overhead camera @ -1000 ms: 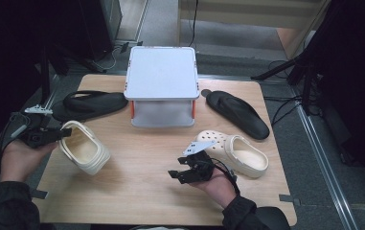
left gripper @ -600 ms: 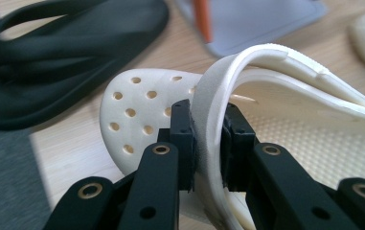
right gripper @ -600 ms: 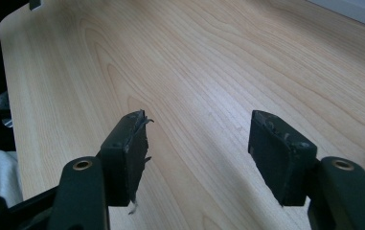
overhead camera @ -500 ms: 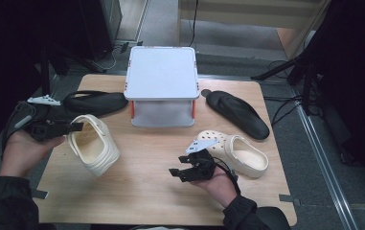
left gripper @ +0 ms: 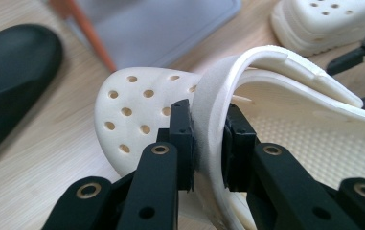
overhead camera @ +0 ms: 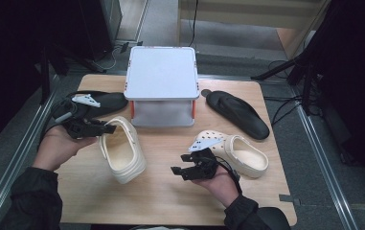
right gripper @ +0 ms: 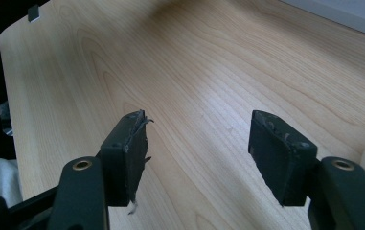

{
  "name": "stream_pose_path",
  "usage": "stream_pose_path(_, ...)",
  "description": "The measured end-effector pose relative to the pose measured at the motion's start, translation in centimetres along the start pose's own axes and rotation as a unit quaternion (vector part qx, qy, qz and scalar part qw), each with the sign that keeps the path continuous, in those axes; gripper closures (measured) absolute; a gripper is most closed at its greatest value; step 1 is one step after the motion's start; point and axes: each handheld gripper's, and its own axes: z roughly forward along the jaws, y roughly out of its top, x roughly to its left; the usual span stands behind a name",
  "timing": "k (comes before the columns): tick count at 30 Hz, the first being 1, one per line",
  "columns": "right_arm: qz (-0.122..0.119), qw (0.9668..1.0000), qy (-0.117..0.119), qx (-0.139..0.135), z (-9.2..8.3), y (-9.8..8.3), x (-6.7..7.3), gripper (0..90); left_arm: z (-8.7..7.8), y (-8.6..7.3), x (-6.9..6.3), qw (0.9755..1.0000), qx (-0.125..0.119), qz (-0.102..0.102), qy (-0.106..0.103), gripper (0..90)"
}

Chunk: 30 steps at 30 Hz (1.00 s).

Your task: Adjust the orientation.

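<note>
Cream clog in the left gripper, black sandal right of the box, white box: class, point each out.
Cream clog point(left gripper: 139, 108): left gripper view, on its perforated toe cap.
Black sandal point(overhead camera: 240, 114): high view, mid-sole, right of the box.
White box point(overhead camera: 162, 73): high view, centre of its lid.

Dim room, grey floor point(overhead camera: 228, 45), wooden table point(overhead camera: 170, 201)

No readable text or labels.

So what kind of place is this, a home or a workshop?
Probably a lab or recording workspace, not a home: a bare light wooden table on a grey floor, black stand legs and trailing cables around it, and handheld black two-jaw grippers, the left gripper clamping a cream perforated foam clog.
</note>
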Motion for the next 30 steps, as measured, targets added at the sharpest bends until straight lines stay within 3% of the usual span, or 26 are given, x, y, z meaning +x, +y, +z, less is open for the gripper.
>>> stream_pose_path(5,0.003,1.0000,-0.003,-0.002,-0.2,-0.1,-0.1,39.1,1.5,0.5,-1.5,0.9996,0.006,0.016,-0.021,78.3)
stream_pose_path(12,0.007,0.9999,-0.012,-0.002,-0.6,-0.3,-0.1,39.0,5.0,0.3,-4.0,0.9979,0.017,0.042,-0.047,78.0)
stream_pose_path(18,0.011,0.9998,-0.014,-0.008,-0.9,-0.6,-0.2,38.9,7.3,-0.2,-5.6,0.9940,0.042,0.058,-0.083,74.9)
stream_pose_path(30,0.018,0.9997,-0.017,-0.005,-1.1,-1.0,-0.1,38.9,8.6,-0.3,-6.4,0.9908,0.050,0.063,-0.109,67.9)
